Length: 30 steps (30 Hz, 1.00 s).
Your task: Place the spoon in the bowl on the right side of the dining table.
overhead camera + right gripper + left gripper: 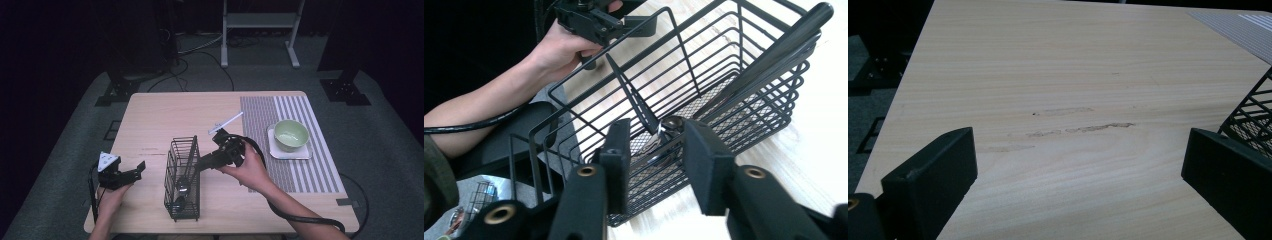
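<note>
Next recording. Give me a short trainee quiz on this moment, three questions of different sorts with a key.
1. True or false: the left gripper has its jaws shut.
2. Short answer: in the right gripper view, what metal utensil lies low in the basket, seen between the jaws of the right gripper?
3. Pick one. The bowl sits:
A. in the basket
B. on a white plate on the striped mat
C. on bare wood beside the left gripper

Key: 1 false, the jaws stand wide apart over the table. 2 a spoon. 3 B.
</note>
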Motion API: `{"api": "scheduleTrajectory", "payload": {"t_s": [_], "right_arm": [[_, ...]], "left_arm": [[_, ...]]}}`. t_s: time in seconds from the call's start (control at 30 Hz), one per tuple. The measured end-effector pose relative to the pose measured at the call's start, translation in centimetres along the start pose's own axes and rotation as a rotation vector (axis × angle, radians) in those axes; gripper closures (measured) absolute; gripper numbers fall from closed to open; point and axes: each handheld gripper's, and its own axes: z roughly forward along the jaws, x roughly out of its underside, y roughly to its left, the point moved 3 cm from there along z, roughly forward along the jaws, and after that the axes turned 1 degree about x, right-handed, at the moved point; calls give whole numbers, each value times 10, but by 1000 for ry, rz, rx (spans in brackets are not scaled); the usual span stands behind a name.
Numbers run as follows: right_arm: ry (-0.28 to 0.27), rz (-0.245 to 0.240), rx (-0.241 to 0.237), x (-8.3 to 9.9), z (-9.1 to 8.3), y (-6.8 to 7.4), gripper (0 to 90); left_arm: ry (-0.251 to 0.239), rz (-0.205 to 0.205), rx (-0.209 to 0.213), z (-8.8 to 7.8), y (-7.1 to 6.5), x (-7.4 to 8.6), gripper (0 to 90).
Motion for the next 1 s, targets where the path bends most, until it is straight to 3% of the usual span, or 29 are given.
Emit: {"api": "scheduleTrajectory", "payload": {"t_s": [0.3, 0.53, 1.0], "right_arm": [[10, -3, -12, -2, 2, 3, 819], [13, -19, 1, -3, 2, 5, 880], [5, -32, -2, -9, -5, 13, 888]], "left_arm": [[3, -2, -2, 0, 0, 0, 4], [0, -3, -7, -1, 1, 0, 4], [-2, 1, -10, -1, 1, -1, 4]]}}
